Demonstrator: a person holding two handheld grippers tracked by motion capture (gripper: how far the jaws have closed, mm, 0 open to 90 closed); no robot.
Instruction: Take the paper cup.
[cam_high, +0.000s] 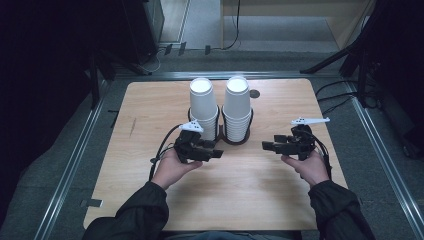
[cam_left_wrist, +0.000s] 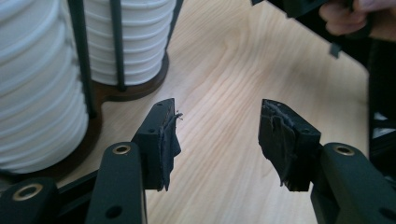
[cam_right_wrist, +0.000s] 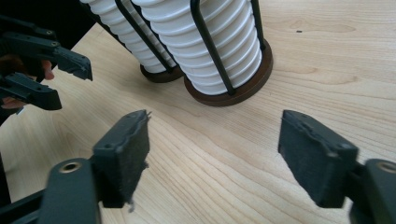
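Claw number one, our left claw (cam_high: 218, 153), stands partly open with nothing between its black jaws; we see only bare wood grain in the gap, and its worn, frayed pads (cam_left_wrist: 169, 140) hang ragged at the edges. Our right claw (cam_high: 266, 146) is likewise parted and empty, its pads (cam_right_wrist: 133, 149) coated in a fuzzy dark fabric. We take the cup holder (cam_high: 235, 140) as our landmark: a dark round-based stand of thin black wire uprights, sitting toward the far middle of the pale wooden bench (cam_high: 250, 195). In it stand two stacks of white paper cups, the left stack (cam_high: 203, 106) and the right stack (cam_high: 236, 105), each tapered, with rolled rims that form a ribbed column of rings down the sides. Our left claw lies just in front of the holder, on the left stack's side, pointing across toward the other claw. Our right claw sits near the holder's right, level with its base, pointing back at it, apart from the cups.
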